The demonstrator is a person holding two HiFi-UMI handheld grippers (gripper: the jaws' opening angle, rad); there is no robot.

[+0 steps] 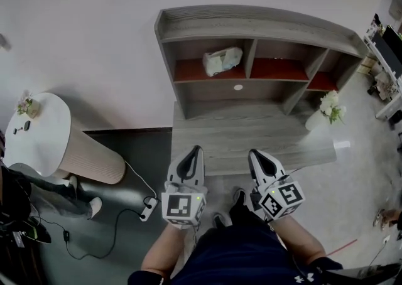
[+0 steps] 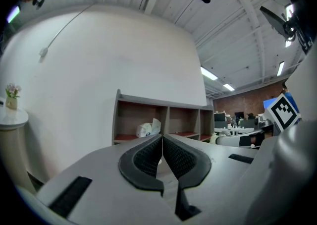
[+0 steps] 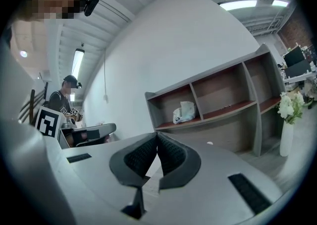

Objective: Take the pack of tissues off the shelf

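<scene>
A pale pack of tissues point(image 1: 222, 61) lies in the left compartment of the grey shelf unit point(image 1: 251, 23), on its red board. The pack point(image 2: 148, 128) also shows in the left gripper view, and the pack point(image 3: 184, 112) in the right gripper view. My left gripper point(image 1: 196, 150) and right gripper point(image 1: 253, 152) hover side by side over the front edge of the grey desk point(image 1: 251, 136), well short of the shelf. Both are shut with nothing between their jaws: the left gripper point(image 2: 162, 137) and the right gripper point(image 3: 157, 135) each show tips that meet.
A white vase of flowers point(image 1: 326, 109) stands at the desk's right end. A round white side table point(image 1: 44, 136) with small items is at the left, and a cable with a power strip point(image 1: 148, 209) lies on the floor. A person point(image 3: 63, 104) stands further off.
</scene>
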